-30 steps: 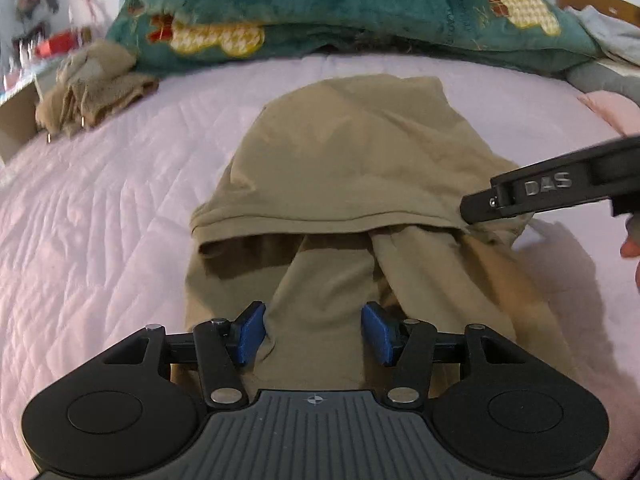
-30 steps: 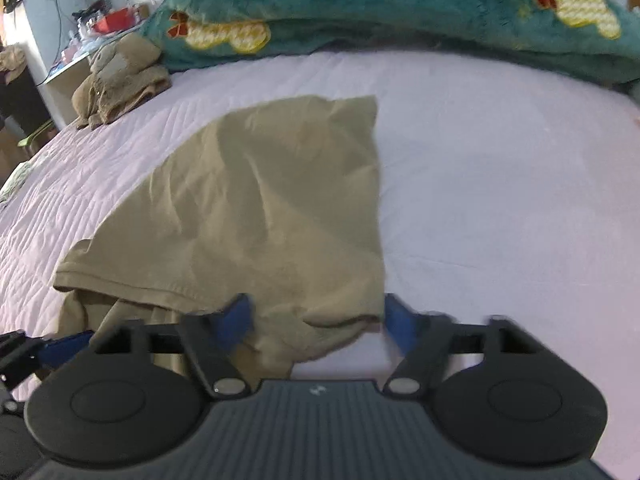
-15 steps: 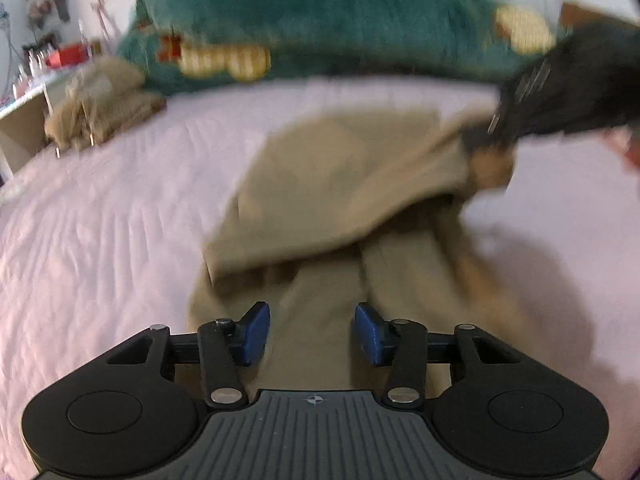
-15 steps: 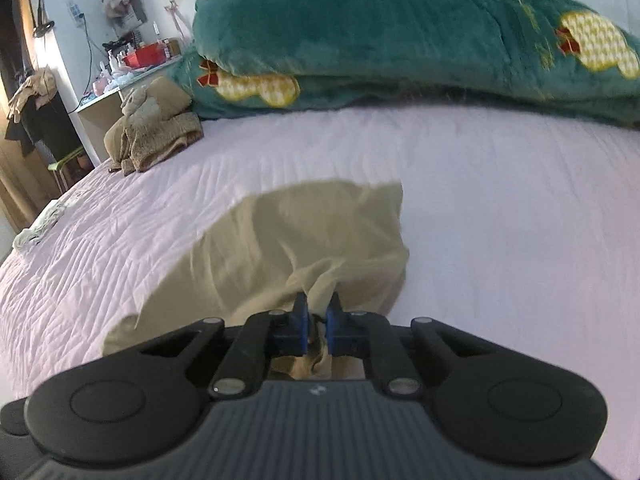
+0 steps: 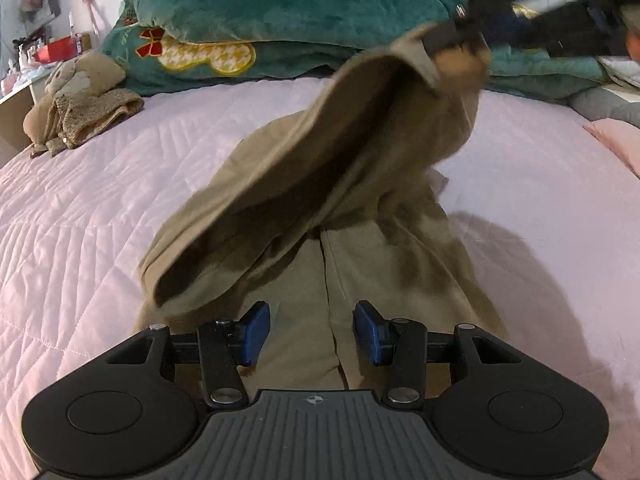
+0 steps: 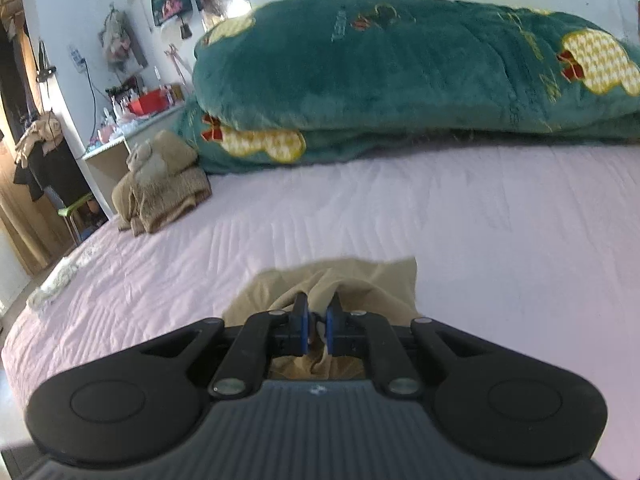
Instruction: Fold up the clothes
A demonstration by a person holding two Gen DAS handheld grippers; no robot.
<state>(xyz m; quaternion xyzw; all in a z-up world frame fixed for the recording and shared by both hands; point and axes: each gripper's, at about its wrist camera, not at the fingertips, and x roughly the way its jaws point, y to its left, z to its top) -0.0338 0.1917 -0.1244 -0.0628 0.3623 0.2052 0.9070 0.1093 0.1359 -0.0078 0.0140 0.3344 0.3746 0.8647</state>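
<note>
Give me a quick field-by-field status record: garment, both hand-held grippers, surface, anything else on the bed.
garment: tan garment, partly lifted, lower part lying on the bed
right hand-held gripper: shut on a bunched edge of the tan garment, raised above the bed
left hand-held gripper: open, low over the flat part of the garment, gripping nothing
surface: pink quilted bedspread
far end of bed: green plush blanket
other items: brown clothes pile at the left edge of the bed
</note>
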